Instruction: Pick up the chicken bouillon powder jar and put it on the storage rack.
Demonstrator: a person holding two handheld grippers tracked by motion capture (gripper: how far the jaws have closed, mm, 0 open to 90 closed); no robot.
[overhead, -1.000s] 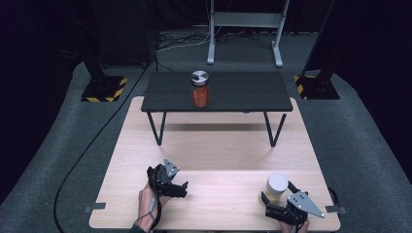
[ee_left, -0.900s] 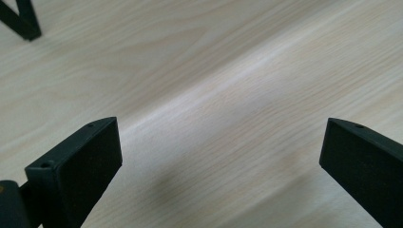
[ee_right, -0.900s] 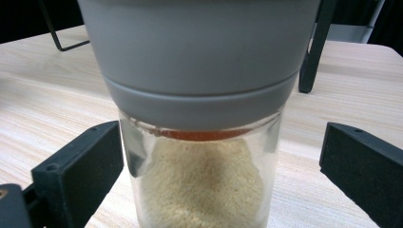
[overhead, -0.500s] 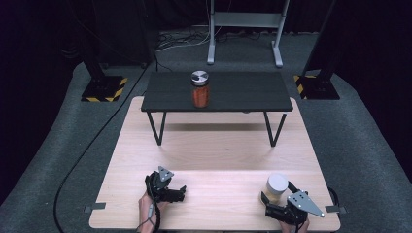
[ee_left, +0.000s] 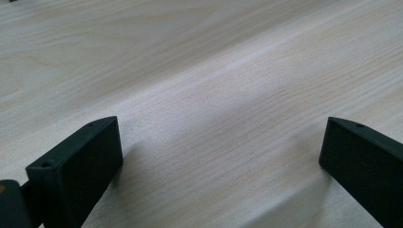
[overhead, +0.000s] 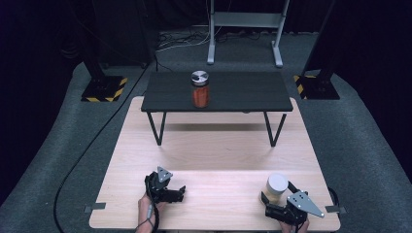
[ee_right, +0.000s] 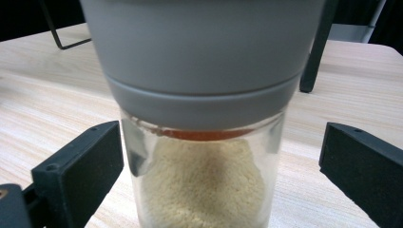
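A glass jar of pale yellow powder (ee_right: 202, 190) with a grey lid (overhead: 277, 183) stands upright on the light wooden table near its front right corner. My right gripper (overhead: 268, 204) is open around it, one jaw on each side with a gap to the glass on both. My left gripper (overhead: 179, 193) rests at the front left of the table, open, with only bare wood (ee_left: 214, 118) between its jaws. A second jar (overhead: 200, 92) with red-orange contents and a grey lid stands on the low black table (overhead: 252, 92) at the back.
The black table stands on thin metal legs (overhead: 155, 127) over the far half of the wooden table (overhead: 218, 150). Dark carpet surrounds the tables. A cable (overhead: 97, 145) trails across the floor at the left.
My left gripper has drifted slightly toward the front edge and right. The right gripper and both jars have stayed put.
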